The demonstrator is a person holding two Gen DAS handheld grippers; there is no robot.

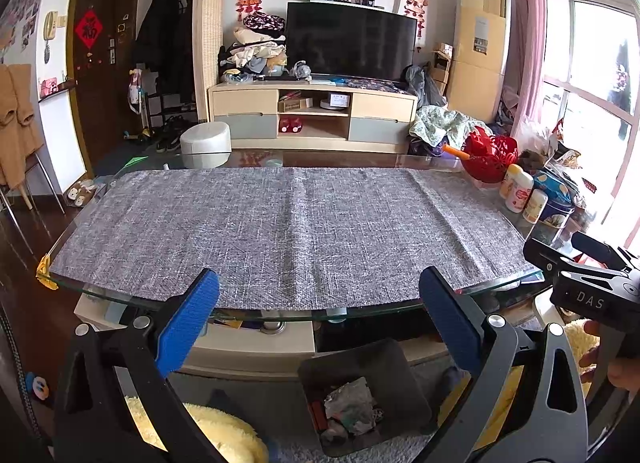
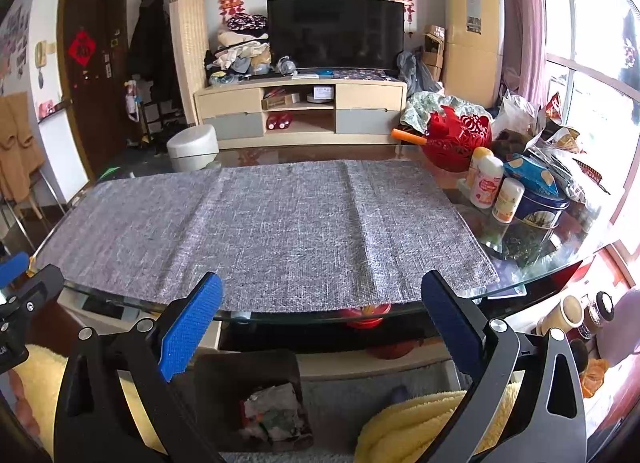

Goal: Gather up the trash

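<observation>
A dark square bin [image 1: 396, 379] [image 2: 224, 383] stands on the floor in front of the glass table, holding crumpled trash [image 1: 352, 411] [image 2: 272, 411]. My left gripper [image 1: 320, 311] is open above and just behind the bin, its blue pads [image 1: 188, 319] wide apart with nothing between them. My right gripper [image 2: 322, 311] is also open and holds nothing; the bin sits below and left of it. In the left wrist view the right gripper's black body [image 1: 592, 283] shows at the right edge, held by a hand [image 1: 616, 367]. A grey cloth mat [image 1: 280, 223] [image 2: 260, 227] covers the tabletop.
The glass table edge [image 1: 280, 313] [image 2: 304, 317] runs just ahead of both grippers. At the table's right end stand a red basket [image 2: 456, 139], white bottles [image 2: 486, 183], a blue tin [image 2: 540, 203] and bags. A yellow fluffy blanket [image 2: 420, 423] lies beside the bin.
</observation>
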